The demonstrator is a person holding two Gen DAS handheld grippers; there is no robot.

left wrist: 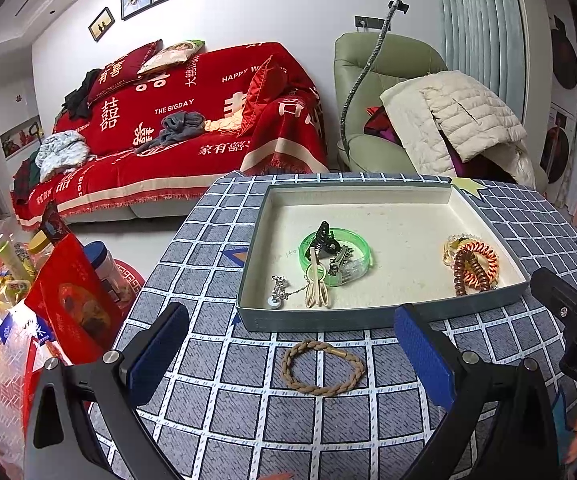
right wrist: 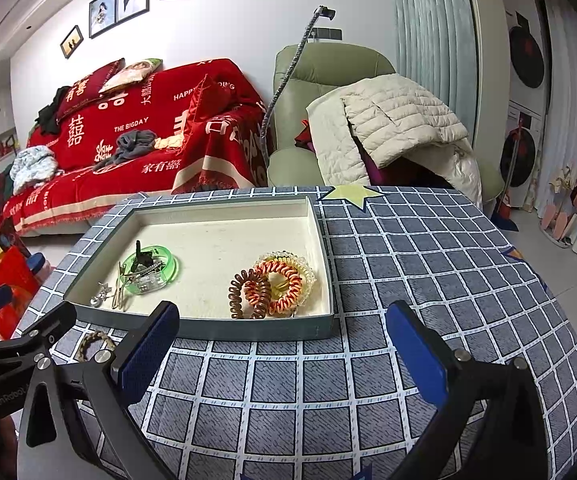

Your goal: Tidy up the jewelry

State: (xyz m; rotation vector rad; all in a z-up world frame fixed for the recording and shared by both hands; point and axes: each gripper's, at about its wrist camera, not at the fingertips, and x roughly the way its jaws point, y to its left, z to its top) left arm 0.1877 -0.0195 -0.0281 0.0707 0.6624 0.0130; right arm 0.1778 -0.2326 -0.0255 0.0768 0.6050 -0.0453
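Checked tablecloth (left wrist: 216, 432) bears braided round bracelet (left wrist: 322, 367).

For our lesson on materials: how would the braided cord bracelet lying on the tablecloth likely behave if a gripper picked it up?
The braided bracelet looks like thin woven cord, so it would probably sag out of its ring shape when lifted. It seems light for its size. Lying flat on the tablecloth, it likely won't roll, though the open left gripper may struggle to get under it.

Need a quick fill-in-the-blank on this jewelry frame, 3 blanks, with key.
1. The braided bracelet lies ____ the tray, on the checked tablecloth.
2. The black claw clip sits on the ____ bangle.
3. Both the left gripper and the right gripper are ____.

Missing words: outside; green; open
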